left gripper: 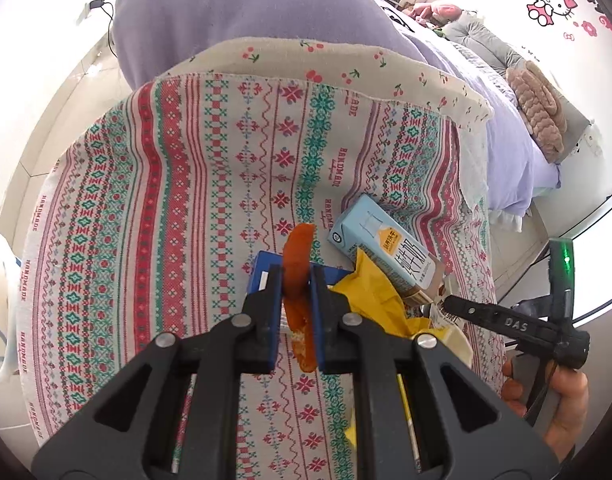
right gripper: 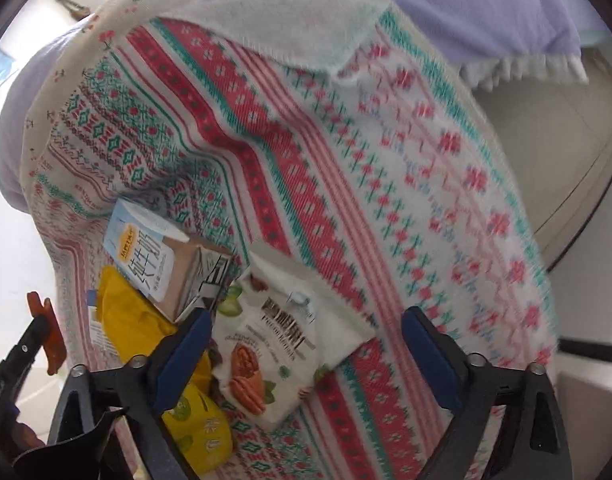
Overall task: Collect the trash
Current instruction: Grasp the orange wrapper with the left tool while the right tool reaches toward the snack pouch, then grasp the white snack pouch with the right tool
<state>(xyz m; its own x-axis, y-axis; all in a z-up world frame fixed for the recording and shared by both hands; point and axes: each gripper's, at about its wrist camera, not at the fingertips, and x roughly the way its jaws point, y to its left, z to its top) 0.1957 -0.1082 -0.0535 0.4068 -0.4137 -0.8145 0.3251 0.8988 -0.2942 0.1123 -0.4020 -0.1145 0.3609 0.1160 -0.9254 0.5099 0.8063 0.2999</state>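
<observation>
My left gripper (left gripper: 297, 280) is shut on an orange peel (left gripper: 298, 256) and holds it upright above the patterned cloth (left gripper: 166, 200). Under it lies a blue box (left gripper: 262, 276). To its right lie a light blue milk carton (left gripper: 385, 248) and a crumpled yellow wrapper (left gripper: 369, 292). My right gripper (right gripper: 306, 336) is open above a white nut snack packet (right gripper: 262, 360). The milk carton (right gripper: 146, 252) and yellow wrapper (right gripper: 130, 320) lie to the left of it. The left gripper with the peel (right gripper: 46, 332) shows at the far left edge.
The patterned cloth (right gripper: 345, 160) covers a round surface beside a bed with a purple blanket (left gripper: 234, 20). A second yellow packet (right gripper: 202, 436) lies near my right gripper's left finger. My right gripper (left gripper: 505, 324) shows at the right of the left wrist view.
</observation>
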